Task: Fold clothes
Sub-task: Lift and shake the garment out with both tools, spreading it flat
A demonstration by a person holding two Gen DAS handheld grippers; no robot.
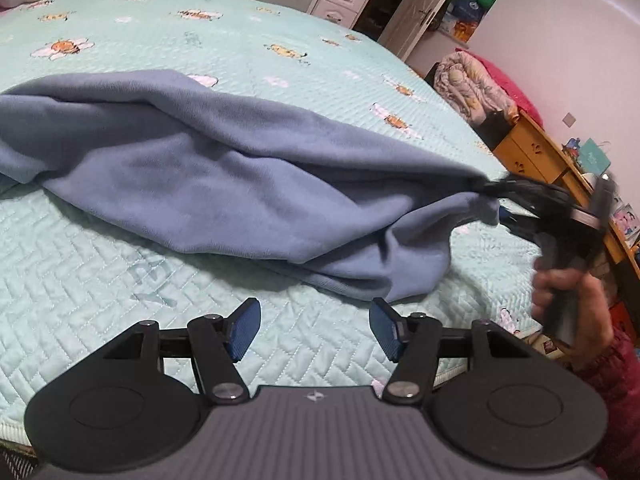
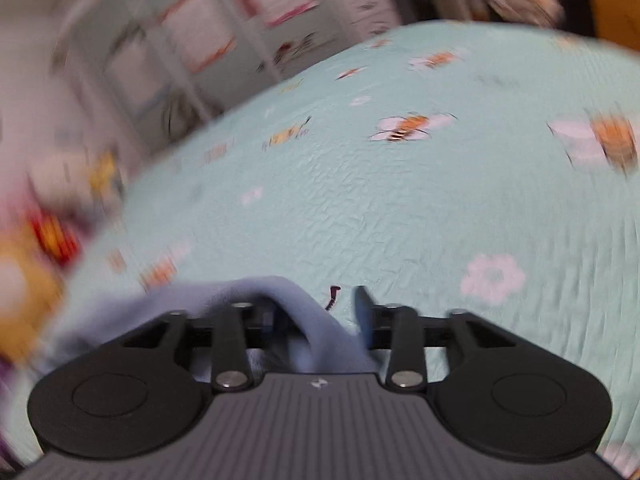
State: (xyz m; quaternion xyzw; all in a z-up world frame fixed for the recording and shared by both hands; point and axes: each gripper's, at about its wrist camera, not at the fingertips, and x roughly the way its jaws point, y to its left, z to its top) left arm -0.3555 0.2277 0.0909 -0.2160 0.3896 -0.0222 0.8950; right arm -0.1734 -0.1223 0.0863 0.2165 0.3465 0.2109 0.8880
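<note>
Blur smears almost everything seen from the right wrist: the shelves and toys at the far left are only streaks of colour, and the bee and flower prints on the mint quilted bed cover (image 1: 160,32) run soft at the edges. At the right gripper (image 2: 320,314) a fold of the blue-grey garment (image 1: 224,176) lies draped over its left finger and hides that pad completely. Only the right blue pad (image 2: 362,312) shows, standing apart from the hidden one with cloth bunched in the gap. Whether the pads press on the cloth I cannot tell. A small dark scrap on the cover just beyond the fold is too small to name. From the left wrist, that same gripper is a dark smudge at the right edge of the bed, with the hand (image 1: 568,296) holding it and a red sleeve (image 1: 616,380) partly cut off by the frame. The garment lies across the middle of the bed, left to right. Its left part is flat on the cover and runs out of view, and its right corner is drawn up into a taut point at the smudged fingertips. Below that ridge the cloth sags in loose, soft folds. The left gripper (image 1: 315,330) hovers at the near edge of the bed, jaws wide apart and empty, just short of the garment's near hem.
</note>
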